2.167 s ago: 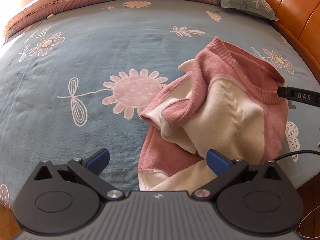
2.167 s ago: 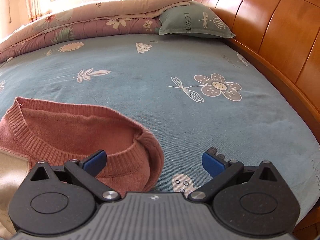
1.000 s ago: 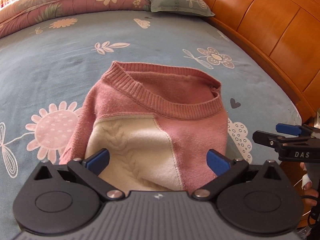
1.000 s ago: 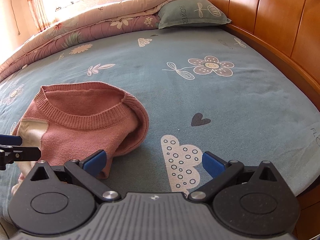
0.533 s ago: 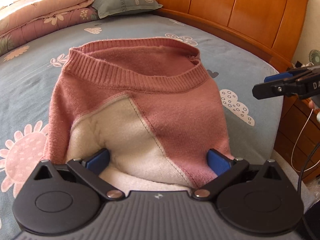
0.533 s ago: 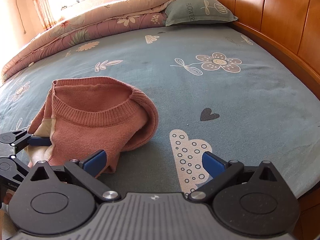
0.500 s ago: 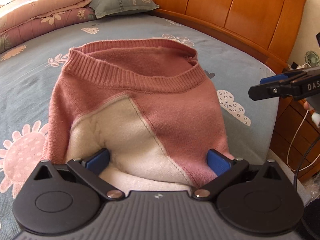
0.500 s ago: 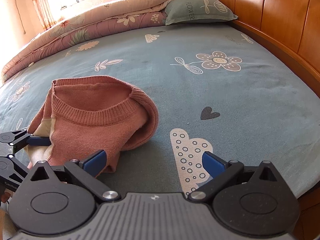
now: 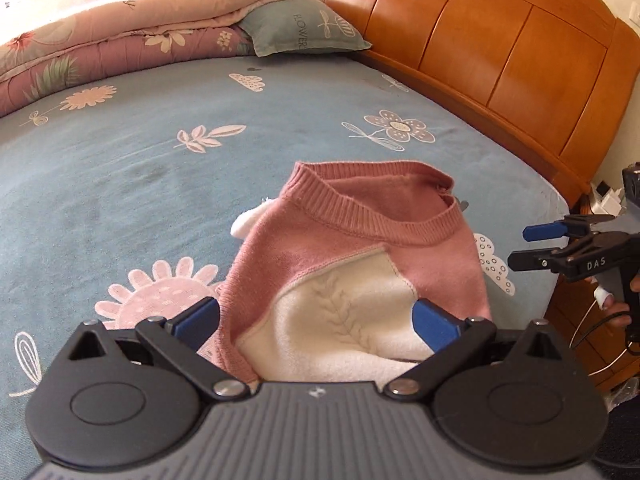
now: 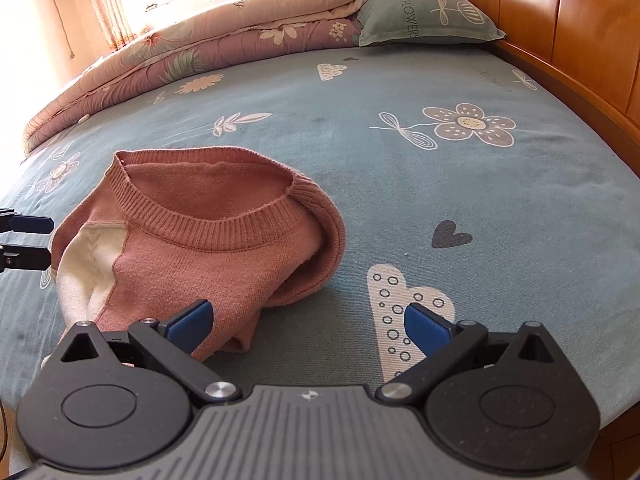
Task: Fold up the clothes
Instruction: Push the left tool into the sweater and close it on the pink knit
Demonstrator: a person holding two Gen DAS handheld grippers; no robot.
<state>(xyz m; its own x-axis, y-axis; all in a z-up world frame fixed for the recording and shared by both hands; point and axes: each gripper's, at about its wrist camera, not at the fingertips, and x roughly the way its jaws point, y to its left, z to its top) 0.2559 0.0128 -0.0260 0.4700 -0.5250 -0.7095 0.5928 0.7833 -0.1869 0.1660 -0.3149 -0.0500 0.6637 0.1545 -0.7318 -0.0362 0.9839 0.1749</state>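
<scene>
Pink and cream knit, the sweater (image 9: 362,264) lies bunched near the close edge of the blue flower-print bedsheet (image 9: 132,176), its ribbed neckline turned toward the far side of the bed and gaping open. A cream panel with a leaf-like cable pattern covers the near part of its front, and a small white piece of fabric pokes out at its left side.

In the left wrist view, the left gripper (image 9: 318,320) sits low at the sweater's near end with its 2 blue-tipped fingers spread wide; the cream panel fills the space between them, yet neither tip is pressed into the knit, so it grips nothing. At the right edge of that view the right gripper (image 9: 532,246) hovers off the bed's side, held in a hand (image 9: 618,308), its fingers parted and empty.

From the right wrist camera, the right gripper (image 10: 308,320) also shows its fingers wide apart, the left tip over the sweater's pink hem, the right tip over a dotted heart print on the sheet. The left gripper's tips (image 10: 26,242) show at the left border, just beside the sweater's cream patch.

Beyond, a folded floral quilt (image 10: 192,52) runs along the far side, a grey-green pillow (image 10: 424,14) beside it, against the orange wooden headboard (image 9: 480,40).
</scene>
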